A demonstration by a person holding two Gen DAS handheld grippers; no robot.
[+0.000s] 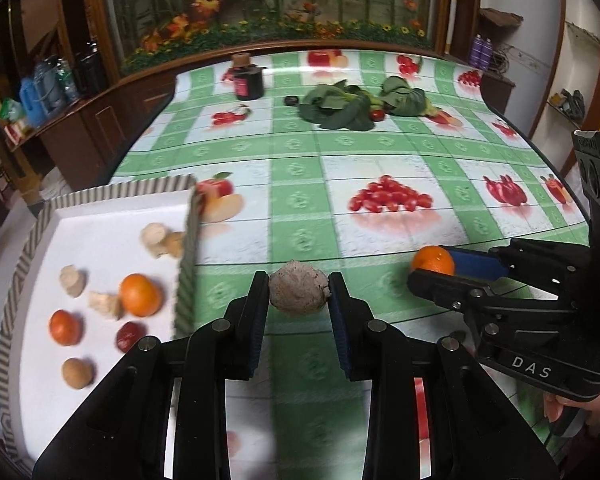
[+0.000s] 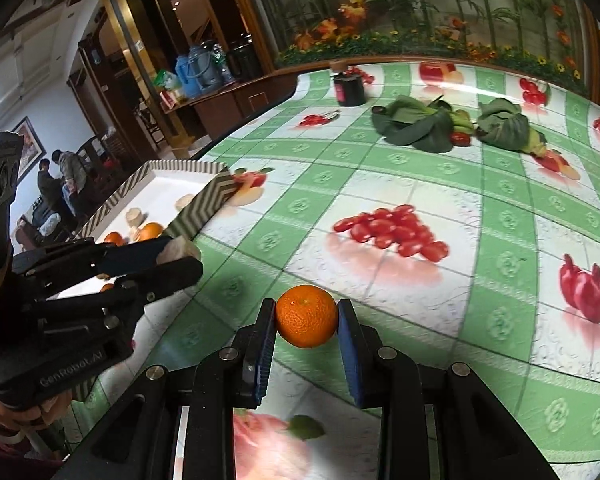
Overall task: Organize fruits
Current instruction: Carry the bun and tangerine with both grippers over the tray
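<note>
My left gripper (image 1: 299, 289) is shut on a rough grey-brown round fruit (image 1: 298, 293), held just right of a white tray with a striped rim (image 1: 186, 276). The tray holds two oranges (image 1: 140, 295), a red date (image 1: 129, 336), a small brown round fruit and several pale pieces. To the right, my right gripper (image 1: 428, 271) is shut on an orange (image 1: 434, 261). In the right wrist view that orange (image 2: 306, 316) sits between the blue pads (image 2: 350, 344) above the tablecloth. The left gripper (image 2: 180, 258) shows at the left with its fruit (image 2: 173, 249), in front of the tray (image 2: 208, 196).
The table (image 1: 300, 168) has a green checked cloth printed with fruit. Leafy greens (image 1: 340, 108) with a small red fruit lie at the back, and a dark jar (image 1: 249, 80) stands left of them. A wooden cabinet and a flower mural stand behind. People (image 2: 60, 176) are far off left.
</note>
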